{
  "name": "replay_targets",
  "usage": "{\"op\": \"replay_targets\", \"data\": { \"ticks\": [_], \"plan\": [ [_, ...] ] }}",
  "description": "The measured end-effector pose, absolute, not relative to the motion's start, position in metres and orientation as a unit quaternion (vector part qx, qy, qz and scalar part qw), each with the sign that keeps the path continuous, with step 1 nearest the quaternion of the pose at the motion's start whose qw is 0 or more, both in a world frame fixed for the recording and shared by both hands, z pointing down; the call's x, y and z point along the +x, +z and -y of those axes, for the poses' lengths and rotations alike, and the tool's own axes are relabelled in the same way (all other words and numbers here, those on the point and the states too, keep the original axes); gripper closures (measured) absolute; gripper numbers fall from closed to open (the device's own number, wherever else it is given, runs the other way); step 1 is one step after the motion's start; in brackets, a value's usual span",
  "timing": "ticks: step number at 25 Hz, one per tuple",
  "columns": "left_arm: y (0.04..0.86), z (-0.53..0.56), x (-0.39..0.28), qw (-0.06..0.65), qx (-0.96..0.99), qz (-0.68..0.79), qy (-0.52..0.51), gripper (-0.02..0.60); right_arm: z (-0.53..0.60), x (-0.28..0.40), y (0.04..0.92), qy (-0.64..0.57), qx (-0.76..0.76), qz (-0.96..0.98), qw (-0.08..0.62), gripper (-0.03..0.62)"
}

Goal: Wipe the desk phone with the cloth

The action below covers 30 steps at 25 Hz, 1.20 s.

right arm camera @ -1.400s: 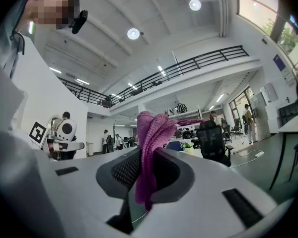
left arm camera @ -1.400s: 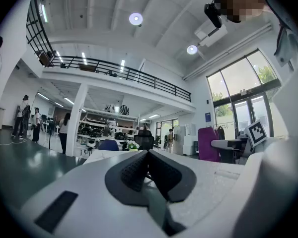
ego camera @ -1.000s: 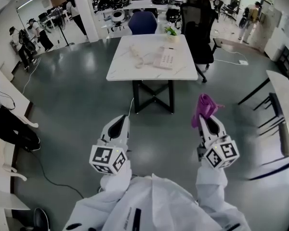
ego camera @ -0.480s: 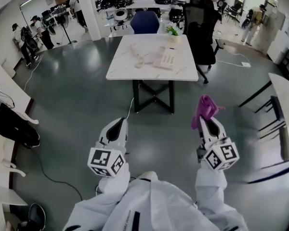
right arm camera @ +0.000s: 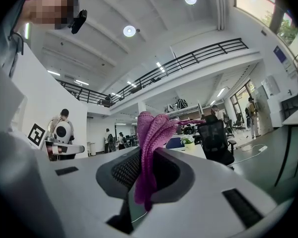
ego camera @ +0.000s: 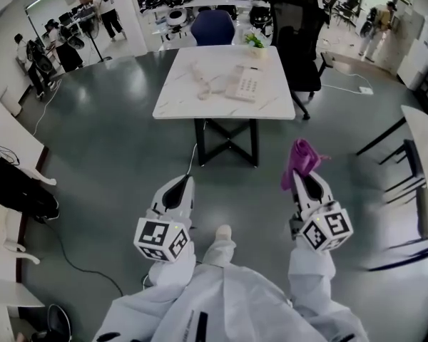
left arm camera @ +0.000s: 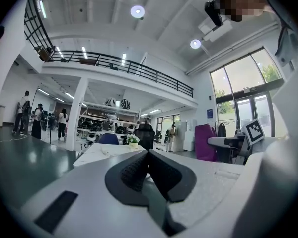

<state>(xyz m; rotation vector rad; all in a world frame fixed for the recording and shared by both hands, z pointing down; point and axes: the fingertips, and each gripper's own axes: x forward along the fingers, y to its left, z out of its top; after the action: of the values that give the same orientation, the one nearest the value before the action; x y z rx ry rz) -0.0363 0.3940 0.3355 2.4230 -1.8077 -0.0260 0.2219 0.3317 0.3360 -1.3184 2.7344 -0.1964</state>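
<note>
**Room:** large open hall with a grey polished floor (ego camera: 114,141); people and shelving along the far side

**Surface:** white table (ego camera: 271,107), far centre, well apart from the person; black chair (ego camera: 294,34) at its far right corner, blue chair (ego camera: 212,28) behind it, small plant (ego camera: 255,45) on its far edge

**Item 1:** desk phone (ego camera: 244,86), pale, on the table right of centre; handset (ego camera: 202,75) off the cradle, lying left of the base with the cord between them

**Item 2:** cloth (ego camera: 301,159), purple and bunched, standing up out of the right gripper (ego camera: 304,182), whose jaws are clamped on its lower part

**Item 3:** left gripper (ego camera: 178,185), near left, jaws pressed together with nothing between them

**Step in hand (judged):** approach to the table; wiping not yet begun

**Handling notes:**
- Come up to the table's near edge before reaching
- Keep the clamp firm so the cloth cannot slip out
- Present the loose upper fold to the keypad, not the hard jaw tips
- The left gripper could steady the base, which looks light enough to slide
- Mind the cord and the loose handset when sweeping left
</note>
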Motion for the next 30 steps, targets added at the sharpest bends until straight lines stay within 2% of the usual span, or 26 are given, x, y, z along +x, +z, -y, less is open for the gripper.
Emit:
{"op": "replay_targets", "data": {
  "ticks": [15,30],
  "plan": [
    [0.340,-0.251,-0.065,0.078,0.829,0.554,-0.025,0.584,-0.220,0.177,0.338,-0.074,-0.452,-0.888,0.030,0.553],
    [0.349,-0.168,-0.097,0.084,0.836,0.541,-0.025,0.584,-0.142,0.157,0.348,-0.081,-0.485,-0.869,0.048,0.553]
  ]
}}
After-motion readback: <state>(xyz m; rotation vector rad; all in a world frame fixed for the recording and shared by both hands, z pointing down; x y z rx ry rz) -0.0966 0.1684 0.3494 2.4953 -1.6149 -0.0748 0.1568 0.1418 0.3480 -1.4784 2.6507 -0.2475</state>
